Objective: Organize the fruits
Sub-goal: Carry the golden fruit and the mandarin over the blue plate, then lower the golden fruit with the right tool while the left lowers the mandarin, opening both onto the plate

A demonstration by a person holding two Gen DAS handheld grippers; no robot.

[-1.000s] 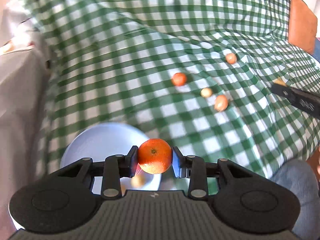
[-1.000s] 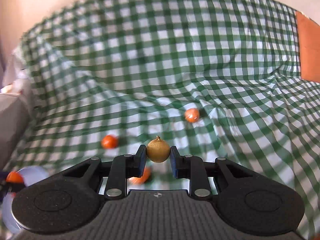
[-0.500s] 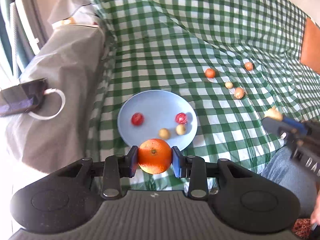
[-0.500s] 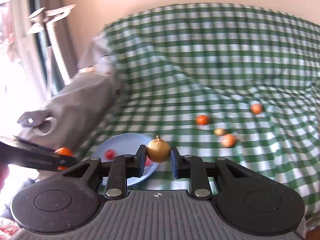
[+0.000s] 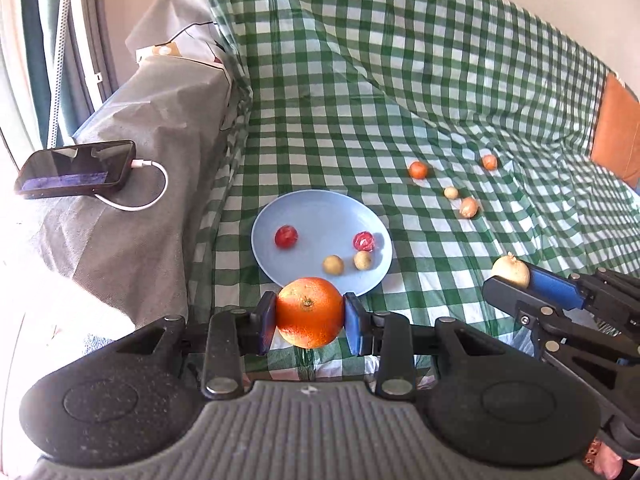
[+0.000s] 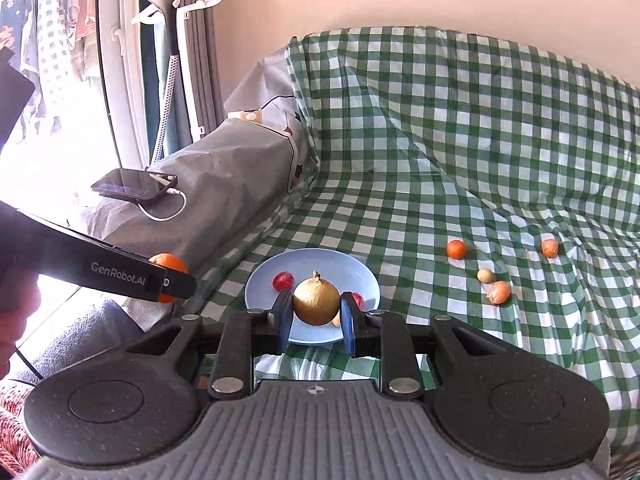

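My left gripper [image 5: 309,322] is shut on an orange [image 5: 310,311], held in the air just in front of the near rim of a light blue plate [image 5: 320,216]. The plate holds two red fruits [image 5: 286,237] and two small yellow ones [image 5: 333,265]. My right gripper [image 6: 316,320] is shut on a golden-brown round fruit [image 6: 316,301], held above the plate's near side [image 6: 260,280]. Several small orange and yellow fruits [image 5: 418,169] lie loose on the green checked cloth [image 5: 400,80] to the right of the plate.
A grey covered armrest [image 5: 152,128] stands left of the plate, with a phone [image 5: 76,174] and white cable on it. A window and a garment steamer [image 6: 170,40] are at far left. An orange cushion [image 5: 614,128] is at far right.
Both grippers have pulled back and up from the cloth, each keeping its fruit. The plate and the armrest have come into full view.
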